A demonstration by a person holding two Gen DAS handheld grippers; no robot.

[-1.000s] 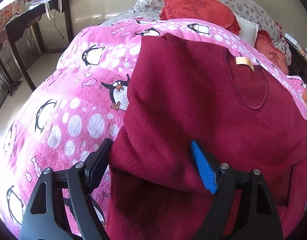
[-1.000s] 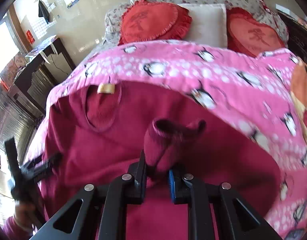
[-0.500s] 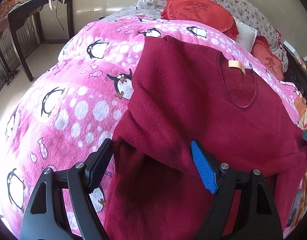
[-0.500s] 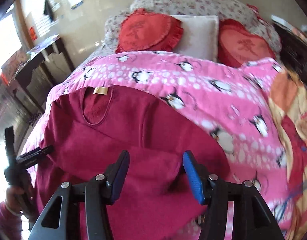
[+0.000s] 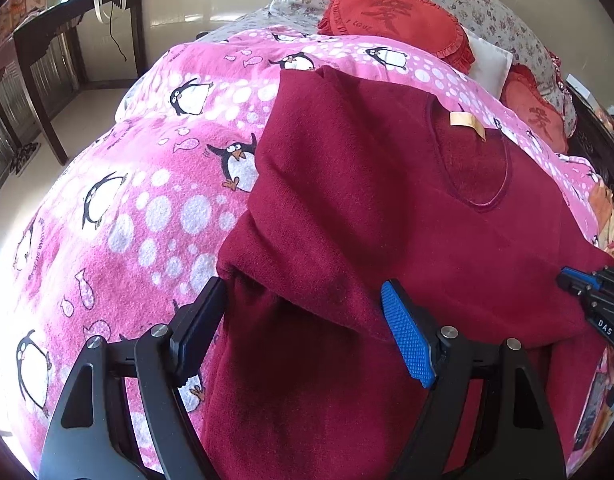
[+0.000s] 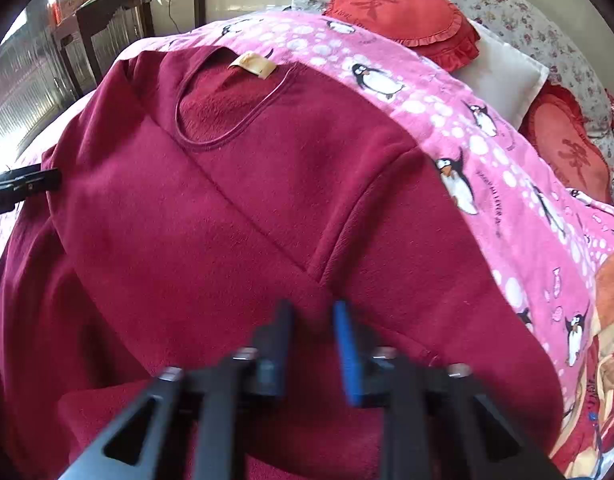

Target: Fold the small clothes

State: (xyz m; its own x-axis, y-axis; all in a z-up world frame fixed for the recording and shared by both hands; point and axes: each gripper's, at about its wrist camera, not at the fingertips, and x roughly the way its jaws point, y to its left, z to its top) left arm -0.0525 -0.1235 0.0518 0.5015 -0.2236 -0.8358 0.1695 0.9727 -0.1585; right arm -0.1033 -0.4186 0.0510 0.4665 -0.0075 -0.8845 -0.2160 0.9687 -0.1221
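Maroon sweater (image 5: 367,208) on pink penguin-print blanket (image 5: 147,200).

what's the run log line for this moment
task: fold small clothes | left gripper: jaws open, astride folded sleeve of sweater | right gripper: jaws just closed on sweater fabric | sweater: spread on penguin blanket

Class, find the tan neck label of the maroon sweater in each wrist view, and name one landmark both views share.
Left wrist view: tan neck label sits upper right of centre, on the collar.
Right wrist view: label sits upper left of centre, at the collar's top.
Shared landmark: frilled red cushion.
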